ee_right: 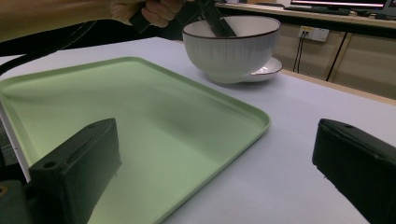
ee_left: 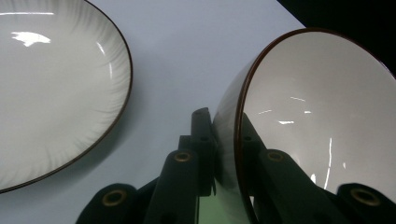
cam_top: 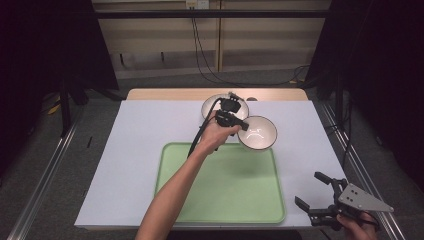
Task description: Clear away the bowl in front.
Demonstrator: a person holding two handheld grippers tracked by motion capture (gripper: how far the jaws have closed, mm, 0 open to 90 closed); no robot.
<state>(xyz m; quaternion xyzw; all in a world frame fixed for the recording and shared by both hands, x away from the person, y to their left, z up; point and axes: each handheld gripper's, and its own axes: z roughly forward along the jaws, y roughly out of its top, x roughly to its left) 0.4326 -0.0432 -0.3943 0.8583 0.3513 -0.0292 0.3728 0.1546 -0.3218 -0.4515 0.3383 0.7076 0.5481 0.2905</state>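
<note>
The left gripper (cam_top: 239, 123) is clamped on the rim of the white bowl (cam_top: 258, 133); in the left gripper view one jaw lies against the outer wall and the other inside the bowl (ee_left: 322, 116), with the brown-edged rim pinched between them. Taking the green tray (cam_top: 220, 200) as reference, the bowl sits just beyond the tray's far right corner, over the white table cover (cam_top: 135, 130). Whether its base rests on the cover cannot be told, though in the left gripper view it appears tilted. A shallow white plate (cam_top: 212, 106) lies on the cover immediately behind the bowl, farther from the tray; the right gripper view shows the plate's (ee_right: 266, 70) edge emerging from behind the bowl's (ee_right: 231, 51) base. The right gripper (cam_top: 316, 195) is held off the tray's near right corner, jaws spread wide with nothing between them.
</note>
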